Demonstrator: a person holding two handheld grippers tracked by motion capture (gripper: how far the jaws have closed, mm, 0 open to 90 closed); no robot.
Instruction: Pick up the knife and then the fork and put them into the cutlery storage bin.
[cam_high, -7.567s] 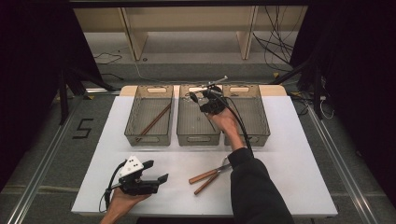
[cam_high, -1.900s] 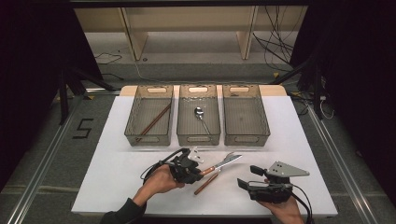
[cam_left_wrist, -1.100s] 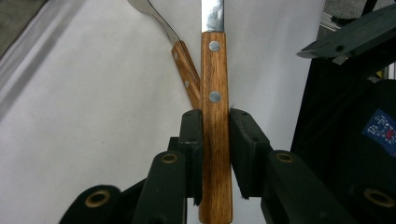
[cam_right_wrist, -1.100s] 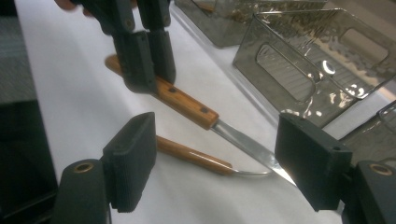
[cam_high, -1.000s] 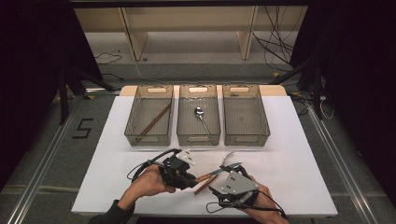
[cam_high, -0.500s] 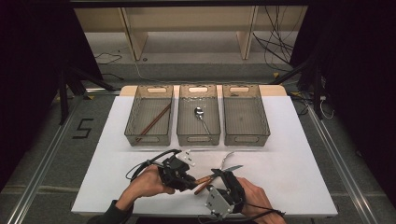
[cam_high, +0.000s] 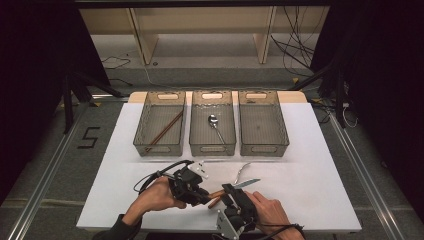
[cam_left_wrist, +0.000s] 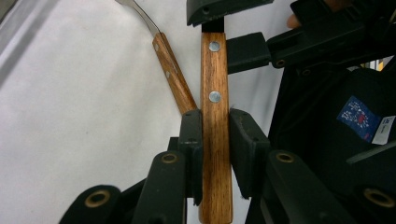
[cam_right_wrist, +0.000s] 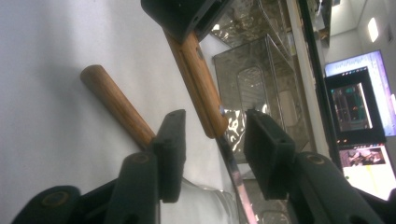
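Note:
My left gripper (cam_high: 204, 194) (cam_left_wrist: 215, 135) is shut on the riveted wooden handle of a knife (cam_left_wrist: 215, 74), held just above the white table. Its blade (cam_high: 248, 183) points right. My right gripper (cam_high: 230, 192) (cam_right_wrist: 217, 149) comes in from the near edge, and its jaws have just been closing. They stand on either side of the knife (cam_right_wrist: 205, 100) where handle meets blade, with gaps still showing at both pads. A wooden-handled fork (cam_high: 242, 172) (cam_left_wrist: 173, 77) lies on the table beside the knife, its handle (cam_right_wrist: 114, 102) running behind one right jaw.
Three clear bins stand in a row at the back of the white table (cam_high: 320, 175). The left bin (cam_high: 142, 122) holds chopsticks (cam_high: 164, 130), the middle bin (cam_high: 197, 125) a spoon (cam_high: 215, 124), and the right bin (cam_high: 262, 122) nothing. Both hands crowd the near edge.
My right gripper has shifted left and slightly down onto the knife, and its jaws have narrowed around it. The left gripper and the knife have stayed put.

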